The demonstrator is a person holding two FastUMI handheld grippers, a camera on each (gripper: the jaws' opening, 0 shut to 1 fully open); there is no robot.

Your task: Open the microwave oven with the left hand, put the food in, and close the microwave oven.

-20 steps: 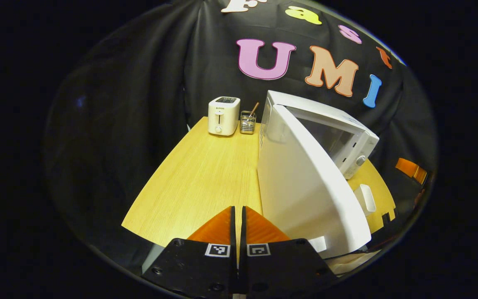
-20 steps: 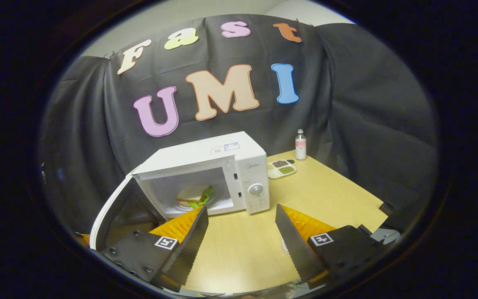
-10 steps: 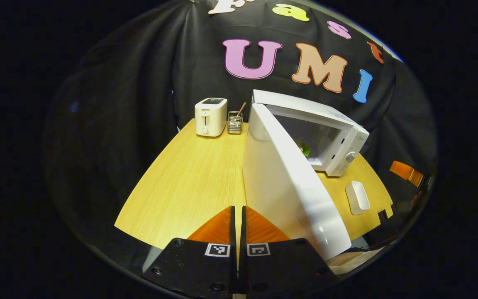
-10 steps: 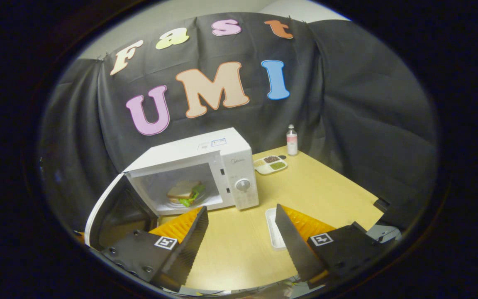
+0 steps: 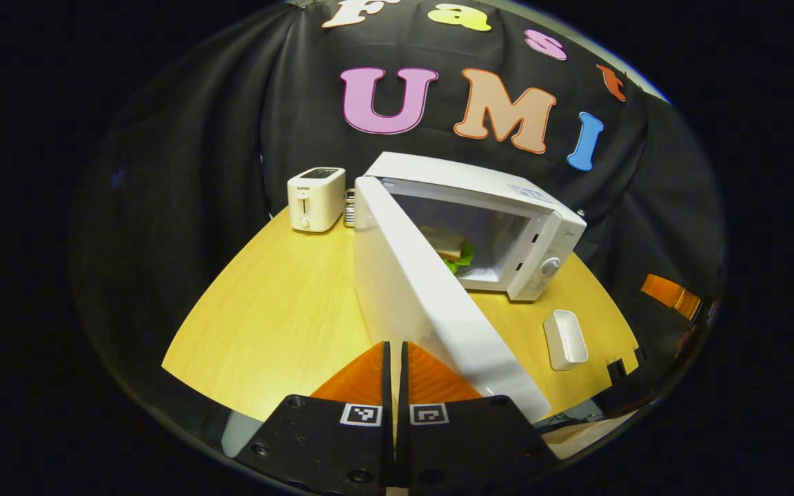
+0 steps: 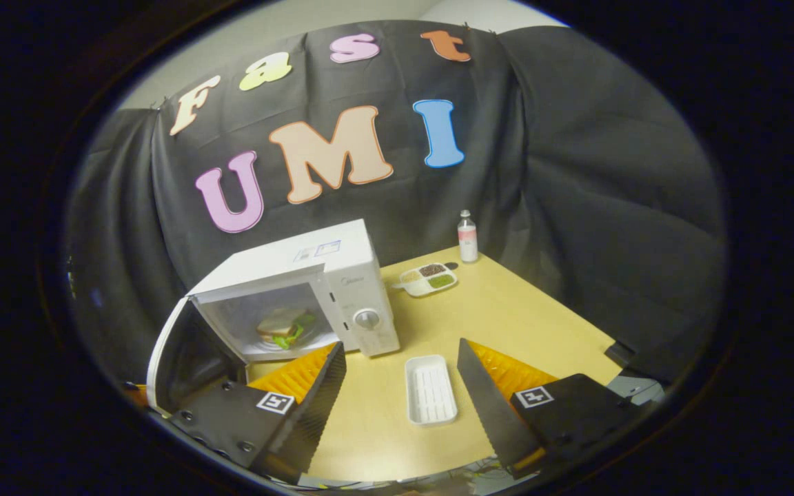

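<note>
The white microwave (image 5: 507, 207) stands on the wooden table (image 5: 280, 310) with its door (image 5: 424, 303) swung wide open toward me. A sandwich with green lettuce (image 5: 449, 248) lies inside it on the turntable. My left gripper (image 5: 394, 348) is shut with nothing between its fingers, and sits low by the door's near edge, just left of it. In the right gripper view the microwave (image 6: 314, 275), the sandwich (image 6: 283, 324) and the open door (image 6: 163, 351) lie to the left. My right gripper (image 6: 400, 348) is open and empty, above the table in front of the oven.
An empty white tray (image 6: 429, 389) lies on the table between the right gripper's fingers; it is the white tray (image 5: 566, 337) right of the door. A toaster (image 5: 316, 198) stands at the back left. A bottle (image 6: 466, 236) and a compartment dish (image 6: 428, 279) sit at the back right.
Both grippers have drawn back from the microwave, which looks smaller now. The white tray has come fully into the right gripper view. The door stays open and the sandwich stays inside.
</note>
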